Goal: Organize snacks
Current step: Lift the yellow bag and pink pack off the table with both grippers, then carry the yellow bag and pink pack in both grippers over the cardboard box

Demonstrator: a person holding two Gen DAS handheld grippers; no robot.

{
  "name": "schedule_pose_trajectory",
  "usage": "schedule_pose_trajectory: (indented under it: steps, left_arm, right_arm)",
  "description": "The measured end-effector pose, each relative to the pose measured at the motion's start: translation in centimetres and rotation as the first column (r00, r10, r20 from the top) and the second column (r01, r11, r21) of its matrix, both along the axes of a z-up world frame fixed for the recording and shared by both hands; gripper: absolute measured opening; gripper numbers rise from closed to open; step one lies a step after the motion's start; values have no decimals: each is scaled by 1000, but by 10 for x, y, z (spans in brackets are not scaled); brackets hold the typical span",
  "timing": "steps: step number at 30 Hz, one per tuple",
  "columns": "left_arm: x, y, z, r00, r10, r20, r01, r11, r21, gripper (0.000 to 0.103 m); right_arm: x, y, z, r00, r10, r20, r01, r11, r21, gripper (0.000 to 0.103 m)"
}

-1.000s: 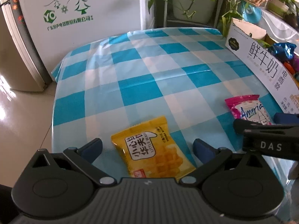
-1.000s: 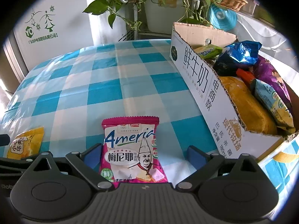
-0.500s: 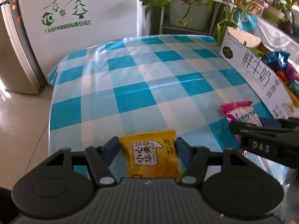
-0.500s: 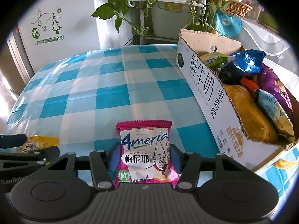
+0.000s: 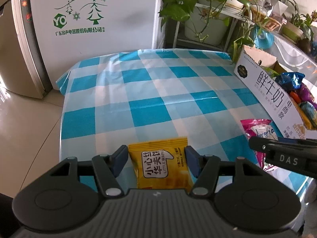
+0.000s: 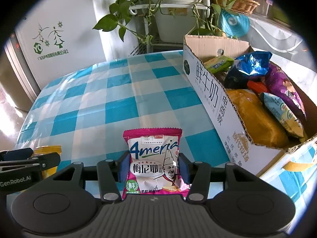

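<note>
A yellow waffle packet (image 5: pixel 158 164) lies on the blue-checked tablecloth (image 5: pixel 158 91) near the front edge. My left gripper (image 5: pixel 156 154) is closing on it, and its blue pads touch both sides of the packet. To the right lies a pink-and-white snack packet (image 6: pixel 153 158), with my right gripper (image 6: pixel 154 160) shut on its two sides. Both packets seem to rest on the cloth. Right of the pink packet stands an open cardboard box (image 6: pixel 214 99) holding several snack bags.
The table's left edge drops to a tiled floor (image 5: pixel 23 129). Behind the table stand a white appliance (image 5: pixel 89 19) and a plant rack (image 5: pixel 202 19). The two grippers sit side by side, close together. Bare checked cloth stretches beyond the packets.
Both grippers went from wide open around their packets to closed against the packets' sides. The yellow packet now lies straight between the left pads. Neither hand shifted much.
</note>
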State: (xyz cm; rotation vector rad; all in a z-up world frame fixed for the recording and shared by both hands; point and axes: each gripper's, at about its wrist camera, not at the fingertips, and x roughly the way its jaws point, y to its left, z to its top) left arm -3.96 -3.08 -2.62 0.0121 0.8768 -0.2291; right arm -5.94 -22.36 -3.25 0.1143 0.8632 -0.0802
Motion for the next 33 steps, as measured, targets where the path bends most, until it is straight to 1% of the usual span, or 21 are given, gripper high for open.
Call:
schedule_pose_trajectory:
  steps: [5,8,11,14,16,20,23,28,33]
  left_arm:
    - [-4,1,4,1000,0,13,0,1000,-20,62]
    - [-6,5,10,1000,5,27,-3,998,-59,62]
    - [-7,7,16,999,9,40,-6,997,-77,62]
    - [-9,8,21,999,13,50,-8,996,-91,62]
    - [-10,8,25,998,14,65,-9,996,-87,62]
    - [-12,5,33,997,18,78,-11,996,-90,62]
    - [-13,2,39,996,17,93,-9,997,-79,62]
    - [-14,-5,49,994,14,104,-7,998,-64,62]
    - [-15,-13,55,993,11,117,-6,999,-44,62]
  right_arm:
    - [-3,0,12,1000,17,5,-17,1000,20,57]
    - [-4,1,23,999,43,11,-43,999,25,57]
    - [-3,1,36,997,70,29,-71,997,16,57]
    - [-3,1,48,994,102,38,-102,995,-3,57]
    - [-2,0,54,991,128,40,-128,992,-15,57]
    - [-4,1,72,976,208,60,-203,976,-77,57]
    - [-5,-7,86,968,239,83,-231,968,-95,57]
    - [-3,-35,102,970,215,118,-202,973,-113,57]
    - [-2,-64,109,975,162,153,-152,986,-75,57]
